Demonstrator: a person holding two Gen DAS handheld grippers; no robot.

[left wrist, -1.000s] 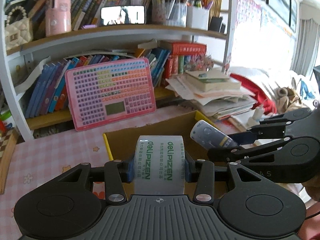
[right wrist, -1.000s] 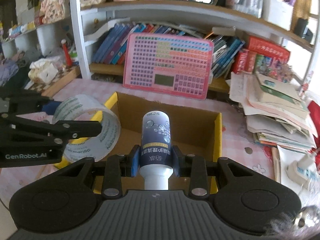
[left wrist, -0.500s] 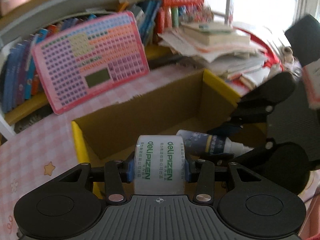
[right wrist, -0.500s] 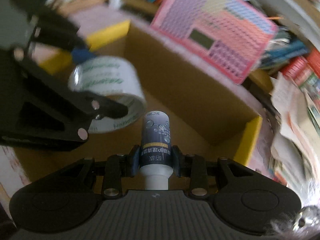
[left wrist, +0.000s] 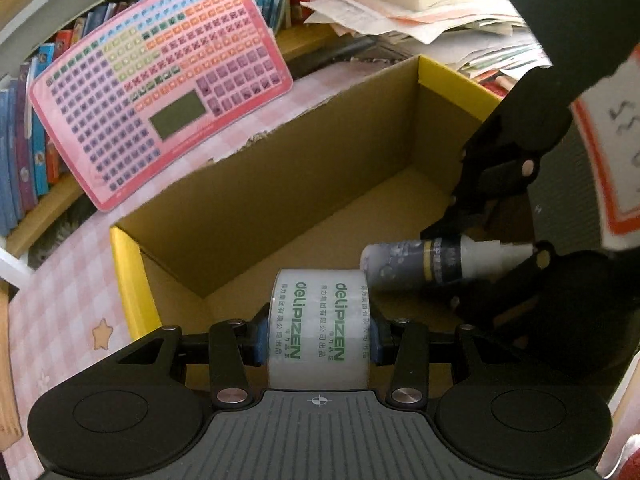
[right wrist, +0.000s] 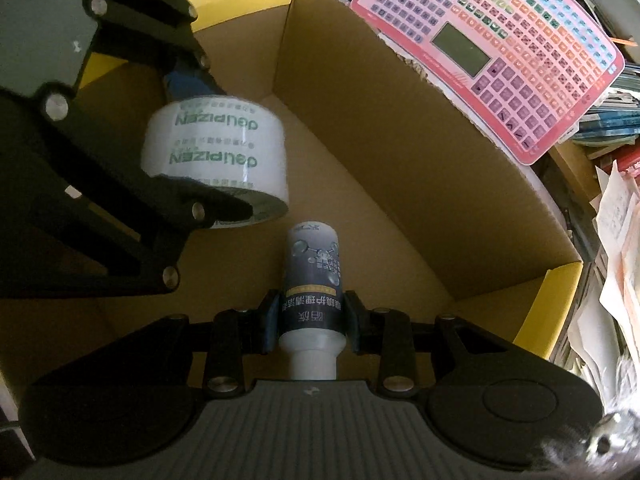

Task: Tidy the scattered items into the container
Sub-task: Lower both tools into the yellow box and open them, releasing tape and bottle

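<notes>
Both tongs hung inside the open cardboard box (left wrist: 304, 184), each closed on a load: the left tongs (left wrist: 320, 336) clamped a roll of clear packing tape (left wrist: 320, 328) by its two flat faces at the lower centre of the left wrist view, while the right tongs (right wrist: 310, 322) pinched a small dark-labelled bottle (right wrist: 314, 280) around its lower body, its white neck toward the camera. In the left view the bottle (left wrist: 432, 264) lay sideways at right centre, its rounded end just beside the tape roll, perhaps touching it. The placing step seemed close to done, and doing it well would likely mean bringing each item lower toward the brown floor of the box, parting the two tools a little so bottle and roll do not knock together, then letting go one at a time; the roll could wheel away if released on its edge. The box, yellow along its rim, sat on a tabletop covered in pink checked cloth (left wrist: 52, 320) at lower left. Behind it a pink learning keyboard pad (left wrist: 160, 80) leaned against a bookshelf of upright books (left wrist: 24, 140), and loose papers (left wrist: 420, 16) were heaped at upper right.
</notes>
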